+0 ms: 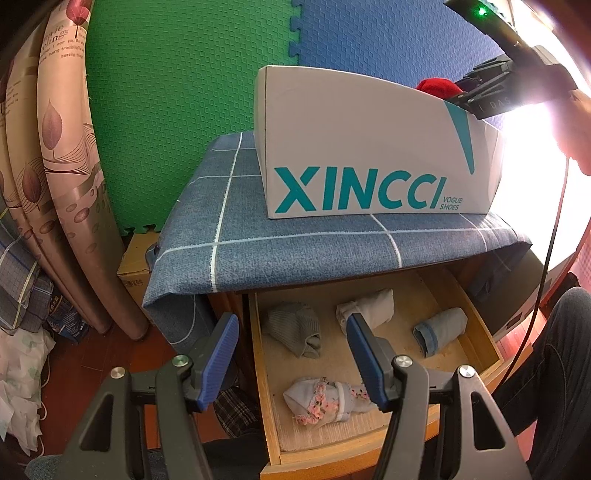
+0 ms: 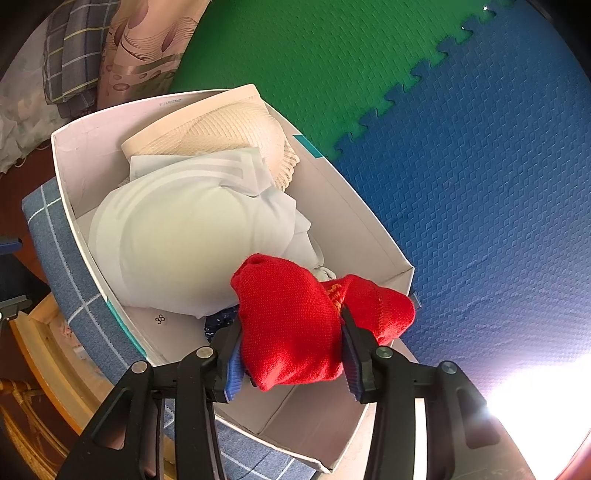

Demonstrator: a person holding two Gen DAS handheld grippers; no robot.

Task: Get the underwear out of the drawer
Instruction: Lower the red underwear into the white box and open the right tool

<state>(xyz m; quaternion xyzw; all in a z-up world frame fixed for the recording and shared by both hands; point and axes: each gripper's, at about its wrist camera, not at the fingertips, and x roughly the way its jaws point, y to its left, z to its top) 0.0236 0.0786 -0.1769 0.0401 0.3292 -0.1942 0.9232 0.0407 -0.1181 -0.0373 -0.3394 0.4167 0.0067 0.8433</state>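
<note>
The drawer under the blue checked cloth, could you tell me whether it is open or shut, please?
Open. The drawer is pulled out from under the cloth, its inside exposed with four rolled garments lying in it.

Blue cloth (image 1: 317, 243) with a white grid covers the cabinet top and hangs over its front and left edge. White shoebox (image 1: 369, 147) stands on the cloth, teal "XINCCI VOGUE SHOES" lettering on its near side; the number 38 is printed inside it. Behind: foam puzzle mats on the wall, green mat (image 1: 184, 110) left, blue mat (image 1: 388, 33) right, joined by interlocking teeth. Leaf-patterned curtain (image 1: 51, 147) hangs at far left. Plaid fabric (image 1: 18, 280) is bunched beside it. Cardboard carton (image 1: 135, 266) sits low between curtain and cabinet. Dark reddish wooden floor (image 1: 92, 354). Strong white glare (image 1: 532, 162) at right.
</note>
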